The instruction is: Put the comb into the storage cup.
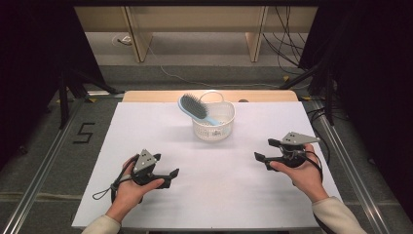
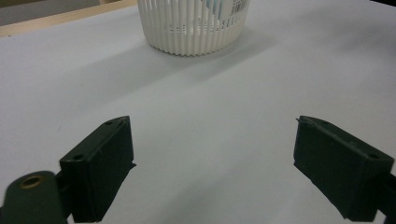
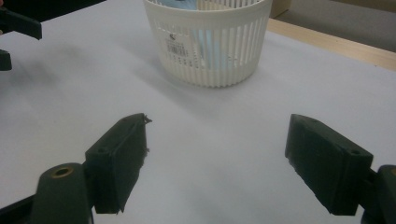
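Near the front edge of the white tabletop [image 1: 219, 195], the left tool [image 1: 168, 176] and right tool [image 1: 263, 157] both gape wide, empty. The basket [image 1: 213, 127] stands farther back, between them, nearer the right tool. The blue hairbrush [image 1: 195, 108] leans across its rim, head far-left, handle down inside.

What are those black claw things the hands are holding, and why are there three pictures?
A person sits at a white table and holds a pinching tool in each hand: the left gripper and the right gripper. Both are open and hold nothing. One picture looks down from above. The other two come from small cameras riding on each tool, so you see its two black jaws poking up from the bottom. On the table stands a white basket with a blue hairbrush leaning in it, head sticking out.
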Action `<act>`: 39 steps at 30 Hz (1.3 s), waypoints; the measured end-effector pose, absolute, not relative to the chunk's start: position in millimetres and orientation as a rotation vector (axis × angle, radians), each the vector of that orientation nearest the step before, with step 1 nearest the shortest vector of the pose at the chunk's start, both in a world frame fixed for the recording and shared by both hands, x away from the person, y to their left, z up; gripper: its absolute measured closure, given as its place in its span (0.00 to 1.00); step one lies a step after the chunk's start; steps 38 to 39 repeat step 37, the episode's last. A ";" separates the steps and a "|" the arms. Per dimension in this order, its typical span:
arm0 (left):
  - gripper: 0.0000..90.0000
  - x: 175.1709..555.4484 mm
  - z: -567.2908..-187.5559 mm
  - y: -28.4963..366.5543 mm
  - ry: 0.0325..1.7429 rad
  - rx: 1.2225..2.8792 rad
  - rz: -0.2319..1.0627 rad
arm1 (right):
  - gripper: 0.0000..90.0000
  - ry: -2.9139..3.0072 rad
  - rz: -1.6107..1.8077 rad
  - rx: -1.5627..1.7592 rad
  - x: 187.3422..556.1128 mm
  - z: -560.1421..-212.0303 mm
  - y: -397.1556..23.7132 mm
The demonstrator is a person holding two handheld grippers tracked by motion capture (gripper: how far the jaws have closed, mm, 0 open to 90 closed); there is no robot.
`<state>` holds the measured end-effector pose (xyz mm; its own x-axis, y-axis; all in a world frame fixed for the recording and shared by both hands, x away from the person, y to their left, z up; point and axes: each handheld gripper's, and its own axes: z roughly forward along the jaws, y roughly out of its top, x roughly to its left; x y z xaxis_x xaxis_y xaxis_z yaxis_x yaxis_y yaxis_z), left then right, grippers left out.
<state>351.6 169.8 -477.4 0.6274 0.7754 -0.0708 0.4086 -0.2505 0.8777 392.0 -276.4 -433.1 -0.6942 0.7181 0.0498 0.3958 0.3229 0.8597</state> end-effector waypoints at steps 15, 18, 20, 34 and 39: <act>0.13 351.5 -477.4 170.0 0.946 1.875 0.473 | 0.24 2.224 1.318 1.014 379.6 -443.1 -296.4; 0.13 351.5 -477.5 170.1 0.946 1.876 0.473 | 0.24 2.218 1.321 1.018 378.1 -445.2 -298.4; 0.13 351.5 -477.5 170.2 0.946 1.875 0.473 | 0.24 2.216 1.320 1.019 376.6 -446.7 -299.6; 0.13 351.6 -477.5 170.1 0.945 1.877 0.473 | 0.24 2.205 1.321 1.012 374.9 -450.5 -304.3; 0.13 351.8 -477.5 170.0 0.944 1.878 0.474 | 0.24 2.204 1.321 1.001 375.1 -449.7 -304.8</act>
